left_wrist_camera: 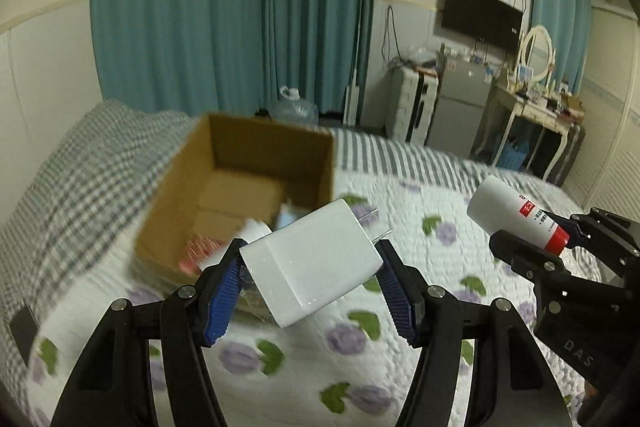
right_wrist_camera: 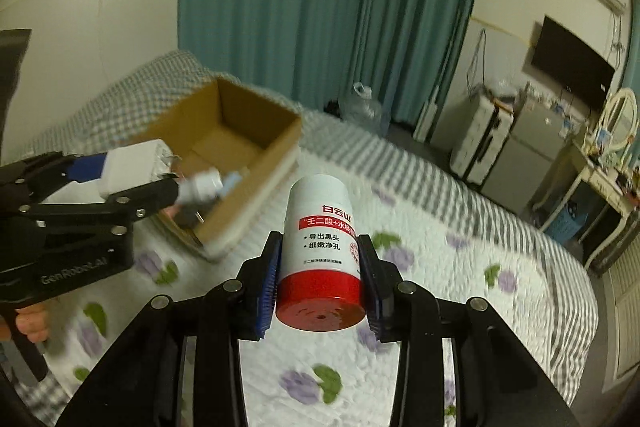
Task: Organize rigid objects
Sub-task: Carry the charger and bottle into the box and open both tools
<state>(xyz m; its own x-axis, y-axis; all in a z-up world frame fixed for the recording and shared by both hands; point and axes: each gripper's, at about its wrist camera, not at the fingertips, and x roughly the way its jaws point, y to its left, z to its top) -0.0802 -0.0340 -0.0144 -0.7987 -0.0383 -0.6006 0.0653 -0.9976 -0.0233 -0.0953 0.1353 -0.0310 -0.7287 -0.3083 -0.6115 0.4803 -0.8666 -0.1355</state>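
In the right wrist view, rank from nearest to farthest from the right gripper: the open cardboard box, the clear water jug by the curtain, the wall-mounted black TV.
From the right gripper:
1. Open brown cardboard box, ahead-left on the quilted bed.
2. Clear plastic water jug, on the floor beyond the bed, before the teal curtain.
3. Black flat TV, on the far right wall.

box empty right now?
No: the left wrist view shows the cardboard box already holding items, including a small white bottle near its front wall.
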